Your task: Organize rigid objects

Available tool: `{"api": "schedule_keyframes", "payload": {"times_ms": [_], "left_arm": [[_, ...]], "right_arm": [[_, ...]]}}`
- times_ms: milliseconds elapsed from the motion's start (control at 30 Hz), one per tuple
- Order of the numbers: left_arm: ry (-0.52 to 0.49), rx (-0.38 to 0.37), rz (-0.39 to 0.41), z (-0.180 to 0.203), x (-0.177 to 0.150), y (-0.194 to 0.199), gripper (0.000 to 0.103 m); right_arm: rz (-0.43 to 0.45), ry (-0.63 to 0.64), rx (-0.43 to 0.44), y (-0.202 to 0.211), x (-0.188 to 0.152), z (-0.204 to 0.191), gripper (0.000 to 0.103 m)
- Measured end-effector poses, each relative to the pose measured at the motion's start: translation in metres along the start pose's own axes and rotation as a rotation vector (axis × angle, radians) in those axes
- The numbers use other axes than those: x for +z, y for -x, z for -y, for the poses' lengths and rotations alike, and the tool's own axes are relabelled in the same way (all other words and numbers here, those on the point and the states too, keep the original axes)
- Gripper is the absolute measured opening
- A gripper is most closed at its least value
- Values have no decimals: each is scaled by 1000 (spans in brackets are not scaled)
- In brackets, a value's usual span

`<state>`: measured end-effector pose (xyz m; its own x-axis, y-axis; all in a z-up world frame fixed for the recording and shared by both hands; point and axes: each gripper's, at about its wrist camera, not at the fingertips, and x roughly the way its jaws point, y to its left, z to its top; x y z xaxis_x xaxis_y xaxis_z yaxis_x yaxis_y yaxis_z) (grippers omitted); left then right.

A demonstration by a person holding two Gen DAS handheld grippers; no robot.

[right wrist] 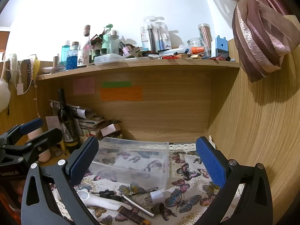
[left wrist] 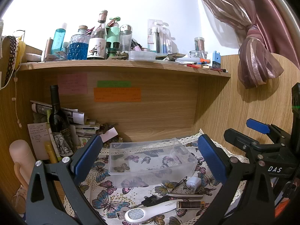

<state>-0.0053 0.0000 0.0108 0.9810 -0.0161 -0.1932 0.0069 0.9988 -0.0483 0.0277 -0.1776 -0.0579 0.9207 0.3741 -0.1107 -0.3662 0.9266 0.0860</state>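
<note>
Here, 1 clear box, 1 charger.

"DAS" stands in white letters on the black body of the right gripper, seen from the left wrist. "GenRobot.AI" stands on the left gripper, seen from the right wrist. A toothbrush pack on the shelf shows "A+". The writing on the orange note, pink note and green note is too small to read.
</note>
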Motion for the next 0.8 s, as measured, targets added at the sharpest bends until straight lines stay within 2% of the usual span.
{"api": "schedule_keyframes", "payload": {"times_ms": [800], "left_arm": [[0, 0, 4, 1, 1, 2, 103]], "right_arm": [[0, -2, -1, 1, 0, 0, 103]]}}
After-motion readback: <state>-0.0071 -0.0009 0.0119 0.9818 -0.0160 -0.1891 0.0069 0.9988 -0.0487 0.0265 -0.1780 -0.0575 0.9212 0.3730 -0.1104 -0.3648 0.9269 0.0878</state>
